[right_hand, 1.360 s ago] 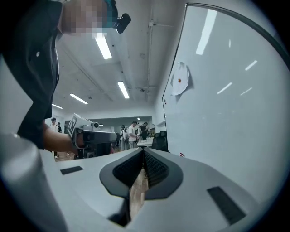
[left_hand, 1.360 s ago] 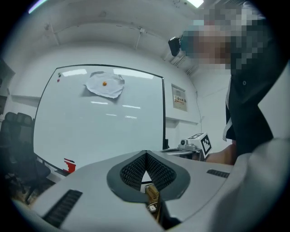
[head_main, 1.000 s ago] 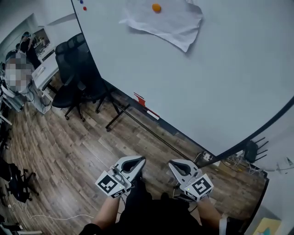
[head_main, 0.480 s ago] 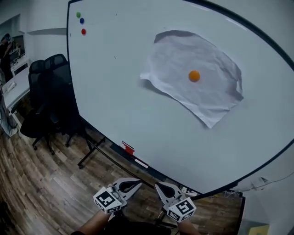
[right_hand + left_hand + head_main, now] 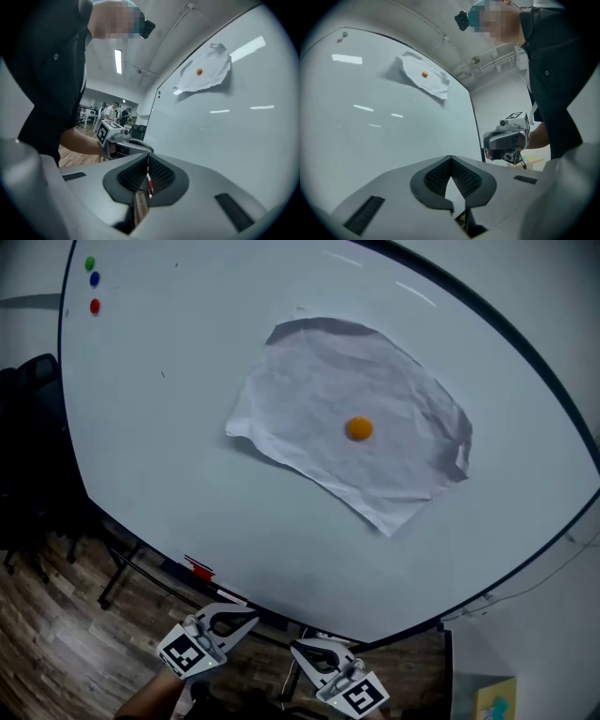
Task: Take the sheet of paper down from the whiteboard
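Note:
A crumpled white sheet of paper (image 5: 347, 418) hangs on the whiteboard (image 5: 187, 474), pinned at its middle by an orange round magnet (image 5: 358, 428). The paper's lower corner curls off the board. Both grippers sit low in the head view, well below the paper and just under the board's bottom edge. My left gripper (image 5: 246, 617) is shut and empty. My right gripper (image 5: 297, 650) is shut and empty too. From the left gripper view the sheet of paper (image 5: 424, 79) shows far up the board, and from the right gripper view the sheet of paper (image 5: 204, 70) with its magnet (image 5: 199, 71).
Three small magnets, green (image 5: 90, 263), blue (image 5: 94, 279) and red (image 5: 95, 306), sit at the board's top left. A red item (image 5: 199, 567) lies on the board's tray. Black office chairs (image 5: 23, 456) stand left on the wooden floor (image 5: 56, 643).
The view has swung up onto the whiteboard, bringing the paper to the middle. Both grippers have come closer to the board's bottom edge, still shut.

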### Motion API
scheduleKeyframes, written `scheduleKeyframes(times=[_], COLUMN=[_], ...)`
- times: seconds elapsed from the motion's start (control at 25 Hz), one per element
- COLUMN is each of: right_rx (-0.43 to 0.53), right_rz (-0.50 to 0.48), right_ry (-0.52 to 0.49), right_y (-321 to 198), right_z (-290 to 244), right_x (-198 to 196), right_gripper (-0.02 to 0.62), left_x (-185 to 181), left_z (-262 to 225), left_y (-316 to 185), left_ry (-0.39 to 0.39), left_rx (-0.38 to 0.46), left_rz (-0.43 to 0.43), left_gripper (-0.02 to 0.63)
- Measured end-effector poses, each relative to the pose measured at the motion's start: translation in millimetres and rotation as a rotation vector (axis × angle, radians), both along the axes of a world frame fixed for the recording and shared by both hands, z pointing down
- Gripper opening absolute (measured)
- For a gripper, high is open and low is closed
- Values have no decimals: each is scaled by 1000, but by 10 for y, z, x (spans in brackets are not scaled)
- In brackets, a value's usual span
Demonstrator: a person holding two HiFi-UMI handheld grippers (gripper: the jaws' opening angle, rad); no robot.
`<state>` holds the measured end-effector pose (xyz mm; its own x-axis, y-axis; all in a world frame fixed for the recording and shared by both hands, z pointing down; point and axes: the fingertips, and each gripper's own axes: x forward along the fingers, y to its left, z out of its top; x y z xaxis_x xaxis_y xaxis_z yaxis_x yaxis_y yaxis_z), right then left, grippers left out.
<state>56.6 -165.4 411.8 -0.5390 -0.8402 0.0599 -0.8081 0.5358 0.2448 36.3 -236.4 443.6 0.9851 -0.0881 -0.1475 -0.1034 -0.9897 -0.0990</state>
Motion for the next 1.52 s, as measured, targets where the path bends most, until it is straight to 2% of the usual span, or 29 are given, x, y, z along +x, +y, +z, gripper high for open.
scheduleKeyframes(times=[0.08,0.2,0.28,0.36,0.44,0.52,0.8,0.92,1.04,1.2,1.32,1.52], right_rx=[-8,40,94,135,164,186,266,364,526,666,683,621], right_rz=[-16,-18,-22,-17,-5,10,67,109,147,126,112,237], right_ry=[-12,-18,-19,-1,27,60,179,251,333,391,429,495], right_y=[77,67,39,7,-45,-111,-341,-342,-255,-224,-343,-512], right_z=[-108,-418,-706,-950,-1151,-1330,-1952,-2281,-2632,-2952,-3090,-3278], right_x=[120,350,462,538,585,617,726,794,806,662,591,800], right_gripper=[18,18,18,18,18,20,20,20,20,20,20,21], left_x=[131,216,233,344,374,258,182,237,337,333,266,359], left_z=[-249,-565,-725,-921,-1221,-1463,-2114,-2421,-2635,-2839,-2981,-3295], left_y=[5,-24,5,81,82,0,-165,-169,-173,-294,-439,-549], left_ry=[26,1,-39,-39,10,31,-38,-52,-69,-106,-125,-69], left_rx=[33,96,85,73,172,274,373,426,479,543,588,624], left_rz=[4,-53,-75,-47,-40,-74,-160,-162,-150,-185,-264,-301], left_gripper=[8,9,9,9,9,9,9,9,9,9,9,9])
